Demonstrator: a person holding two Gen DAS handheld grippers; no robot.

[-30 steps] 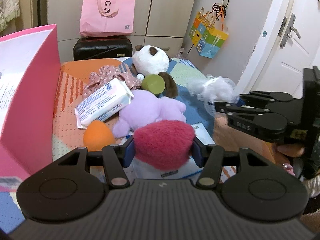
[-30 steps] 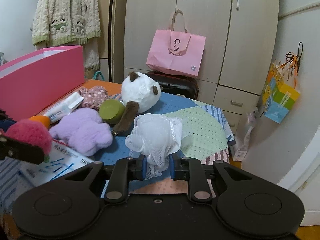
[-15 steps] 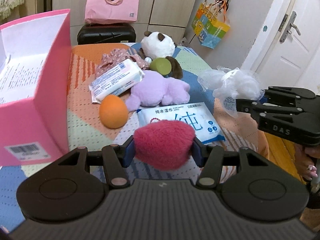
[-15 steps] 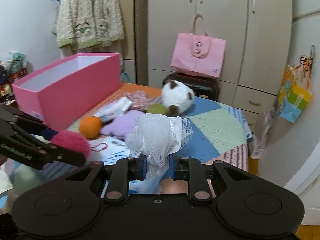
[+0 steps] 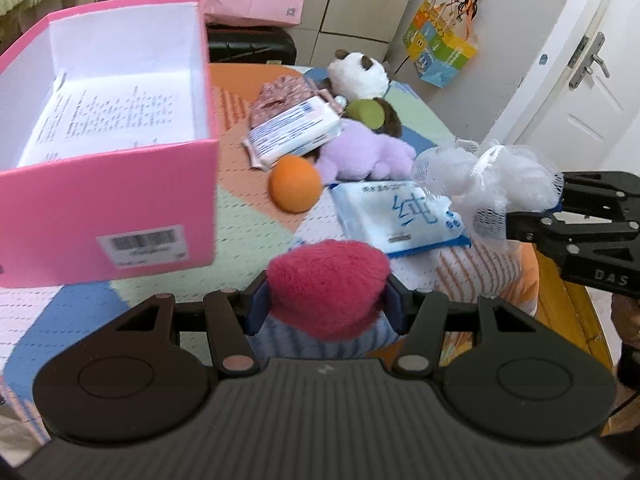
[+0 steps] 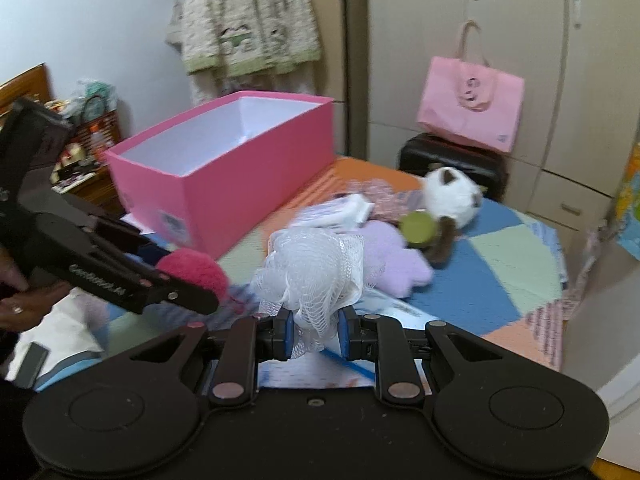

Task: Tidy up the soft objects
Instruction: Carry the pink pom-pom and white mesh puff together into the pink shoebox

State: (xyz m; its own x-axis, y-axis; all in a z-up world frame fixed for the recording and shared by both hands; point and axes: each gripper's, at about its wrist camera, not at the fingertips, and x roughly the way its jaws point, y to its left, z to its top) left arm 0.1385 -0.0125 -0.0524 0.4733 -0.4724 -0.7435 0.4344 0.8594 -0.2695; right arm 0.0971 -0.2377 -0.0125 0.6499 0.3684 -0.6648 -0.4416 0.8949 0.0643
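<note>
My left gripper (image 5: 326, 304) is shut on a fuzzy red-pink plush ball (image 5: 326, 284), held above the patchwork bed. In the right wrist view that ball (image 6: 194, 270) shows at the left, close to the near end of the pink box. My right gripper (image 6: 314, 332) is shut on a white mesh bath pouf (image 6: 316, 276); from the left wrist view the pouf (image 5: 484, 178) hangs at the right over a blue wipes pack (image 5: 394, 212). The open pink box (image 5: 112, 208) with a white inside stands at the left.
On the bed lie an orange ball (image 5: 295, 184), a lilac plush (image 5: 362, 152), a white packet (image 5: 294, 128), a floral cloth (image 5: 284, 90) and a panda plush (image 5: 358, 74) with a green cup (image 5: 366, 114). A black suitcase (image 6: 452, 164) and pink bag (image 6: 470, 106) stand behind. A door (image 5: 592, 92) is at the right.
Both grippers have drawn back and up with their loads still held. The pink box's open inside now faces the left camera, and the right camera has turned left toward the box.
</note>
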